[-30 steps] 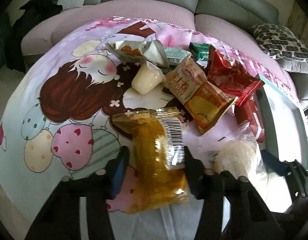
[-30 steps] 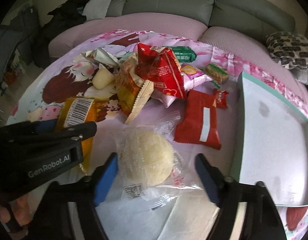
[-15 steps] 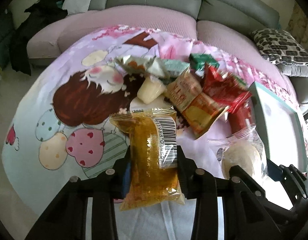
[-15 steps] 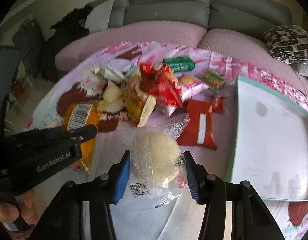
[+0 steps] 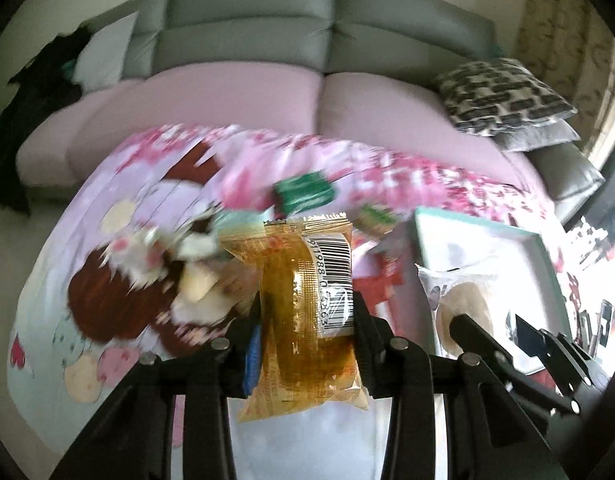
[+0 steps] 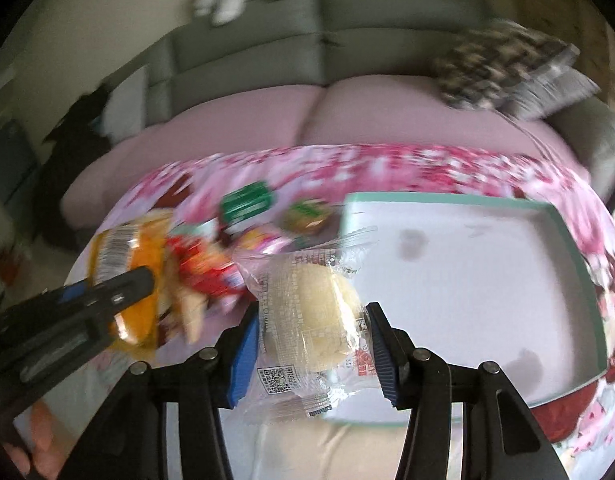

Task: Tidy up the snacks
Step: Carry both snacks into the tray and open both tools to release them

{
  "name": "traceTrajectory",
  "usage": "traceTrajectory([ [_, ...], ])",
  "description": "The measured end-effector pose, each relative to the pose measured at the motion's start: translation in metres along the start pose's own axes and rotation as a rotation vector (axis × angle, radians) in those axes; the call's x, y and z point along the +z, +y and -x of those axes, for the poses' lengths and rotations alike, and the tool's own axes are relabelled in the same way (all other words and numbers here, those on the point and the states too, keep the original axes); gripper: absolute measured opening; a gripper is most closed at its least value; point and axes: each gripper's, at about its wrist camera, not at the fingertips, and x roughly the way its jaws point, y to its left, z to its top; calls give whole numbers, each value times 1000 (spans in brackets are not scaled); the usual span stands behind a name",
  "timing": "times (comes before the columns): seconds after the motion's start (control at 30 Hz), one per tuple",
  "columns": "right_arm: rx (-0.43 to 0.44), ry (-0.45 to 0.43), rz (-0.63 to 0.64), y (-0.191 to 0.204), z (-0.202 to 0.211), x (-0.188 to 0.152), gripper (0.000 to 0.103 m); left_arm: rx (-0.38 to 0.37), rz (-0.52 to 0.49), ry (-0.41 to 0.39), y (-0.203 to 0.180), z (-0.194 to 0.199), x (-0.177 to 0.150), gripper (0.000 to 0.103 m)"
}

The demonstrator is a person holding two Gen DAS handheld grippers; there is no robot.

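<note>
Both grippers carry a wrapped snack clear of the pile, with the tray to the right.
Left wrist view: left gripper [image 5: 307, 330] is clamped on the yellow packet [image 5: 307, 312]; its slick film could slide out. Right wrist view: right gripper [image 6: 313, 350] pinches the bagged bun [image 6: 307, 316] beside the tray [image 6: 563, 256]; loose wrap may slip.

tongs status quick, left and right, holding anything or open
Left tongs: closed on the yellow-orange plastic snack packet with a barcode.
Right tongs: closed on the pale round bun in a clear plastic wrapper.
</note>
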Motion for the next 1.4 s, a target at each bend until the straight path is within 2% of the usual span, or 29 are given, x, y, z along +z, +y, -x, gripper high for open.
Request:
traceTrajectory([
  [0.1, -71, -2, -69, -28, -5, 11, 54, -33, -43, -5, -24, -6, 11, 40],
  [0.33, -175, 24, -217, -98, -14, 19, 54, -118, -164, -2, -85, -27, 30, 40],
  [0.67, -298, 63, -333, -178, -29, 27, 54, -198, -296, 76, -160, -72, 42, 40],
  [0.93, -340, 90, -373, -212, -47, 30, 54, -200, -335, 136, -198, -112, 43, 40],
  [1.2, -347, 80, -359, -219, -54, 33, 54, -190, -336, 181, -210, -142, 40, 40],
  [1.4, -349, 78, -354, -219, -56, 34, 54, -181, -328, 201, -210, -150, 37, 40],
])
